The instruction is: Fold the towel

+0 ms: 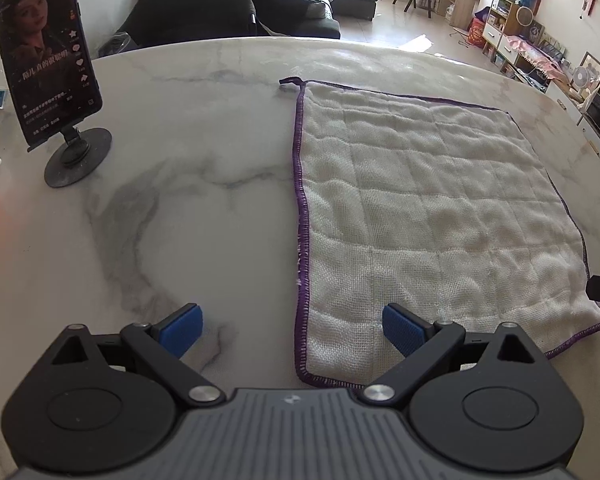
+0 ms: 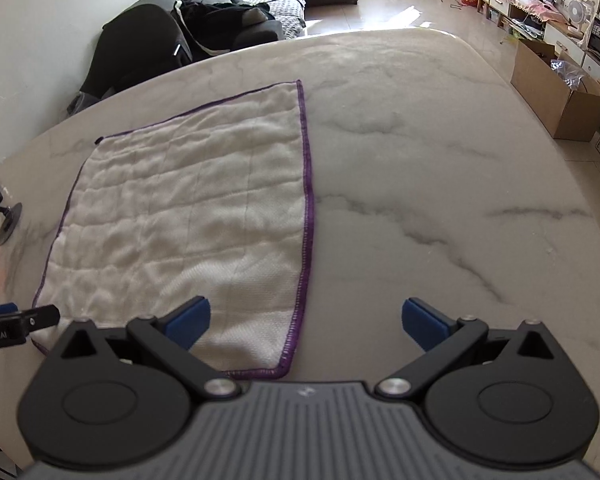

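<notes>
So the towel [image 1: 432, 216] is lying flat and fully spread on the marble table [image 1: 204, 168], nothing folded yet as far as I can tell. It's a thin white waffle-weave cloth with purple stitched edging and a little hang loop [image 1: 290, 81] at the far left corner. My guess is it handles light and floppy, zero stiffness, so it'll drape and sag the second you lift it. The marble looks slick too, so the cloth probably slides rather than stays put if you drag it.

Best place to grab, I'd say, is the two near corners, right on the stitched hem where it's a bit thicker and the pads have something to bite. Pinching the middle would just bunch it up.

Left gripper [image 1: 292, 326] is spread wide, holding nothing, and straddles the near left corner: its right pad [image 1: 400, 330] is over the cloth, the other over bare table. Can't tell if it's actually touching the fabric.

Right gripper [image 2: 306, 322] is the same deal, wide apart and empty, straddling the near right corner with its left pad [image 2: 190, 322] over the towel.

There's a phone [image 1: 46, 56] on a stand at the left, well clear of the cloth.
</notes>
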